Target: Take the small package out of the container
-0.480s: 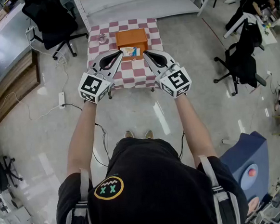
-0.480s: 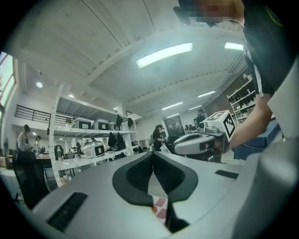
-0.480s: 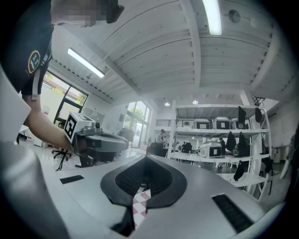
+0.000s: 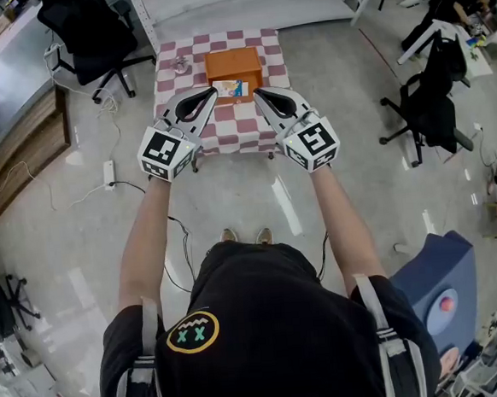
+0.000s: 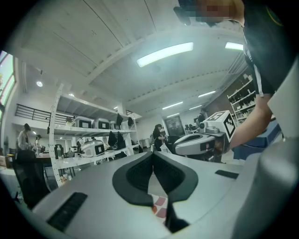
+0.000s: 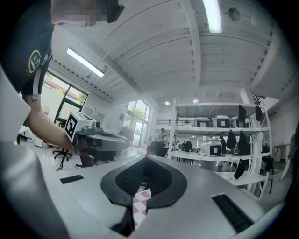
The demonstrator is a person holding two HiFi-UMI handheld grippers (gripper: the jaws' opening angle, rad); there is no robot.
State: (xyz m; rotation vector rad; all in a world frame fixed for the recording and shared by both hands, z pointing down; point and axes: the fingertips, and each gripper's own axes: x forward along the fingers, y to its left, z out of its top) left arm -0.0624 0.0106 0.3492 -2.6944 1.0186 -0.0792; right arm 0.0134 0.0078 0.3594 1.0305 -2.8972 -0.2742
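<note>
An orange container (image 4: 233, 65) stands on a small table with a red-and-white checked cloth (image 4: 222, 123). A small white-and-blue package (image 4: 232, 89) shows at the container's near edge; whether it lies inside I cannot tell. My left gripper (image 4: 212, 94) and right gripper (image 4: 258, 92) hover side by side in front of the table, tips pointing at the package. Both are shut with nothing between the jaws. In the left gripper view the left gripper (image 5: 152, 154) has its pads pressed together, and so has the right gripper (image 6: 145, 158) in the right gripper view.
A small metal object (image 4: 182, 67) sits at the table's left rear. A black office chair (image 4: 90, 39) stands to the left, another chair (image 4: 430, 106) to the right, and a white shelf frame (image 4: 250, 0) behind the table. Cables and a power strip (image 4: 109, 175) lie on the floor.
</note>
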